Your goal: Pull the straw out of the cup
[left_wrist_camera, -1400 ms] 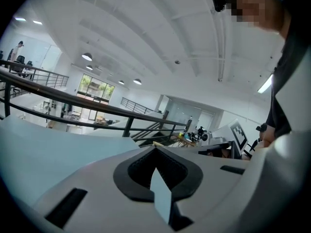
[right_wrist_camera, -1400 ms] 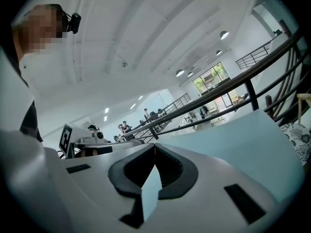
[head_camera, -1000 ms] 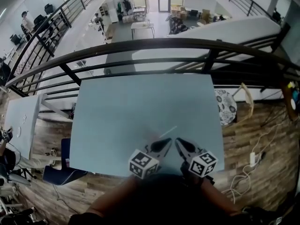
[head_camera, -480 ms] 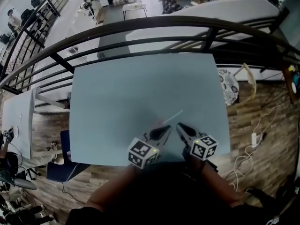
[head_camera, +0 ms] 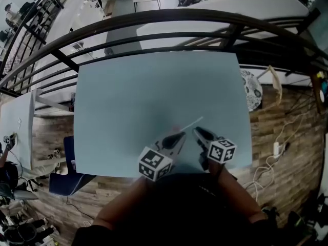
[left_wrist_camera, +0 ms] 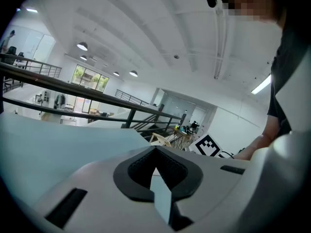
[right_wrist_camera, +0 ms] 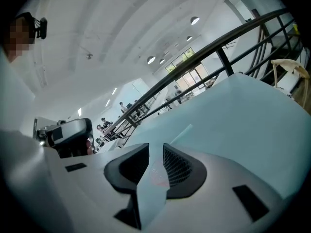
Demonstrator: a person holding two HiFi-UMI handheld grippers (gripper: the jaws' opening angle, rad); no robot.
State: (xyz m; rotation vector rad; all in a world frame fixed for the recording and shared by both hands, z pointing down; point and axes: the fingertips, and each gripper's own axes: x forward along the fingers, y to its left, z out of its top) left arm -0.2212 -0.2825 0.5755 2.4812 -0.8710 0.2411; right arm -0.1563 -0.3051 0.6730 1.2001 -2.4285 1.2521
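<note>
The straw [head_camera: 190, 122] slanted toward the frame's upper right over the tabletop [head_camera: 128, 101], nearest the right gripper [head_camera: 197, 131], whose jaws stood narrowly apart. The left gripper [head_camera: 180, 136] had its jaws together. No cup was discernible.

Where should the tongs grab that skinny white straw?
Grab the straw on its bare far half, the part slanting away to the right over the table. It is long and thin and lies low, so bring the right tongs in from its right side, with the jaws across the shaft, not along it. Those tongs sit closest, with jaws a little apart.
</note>
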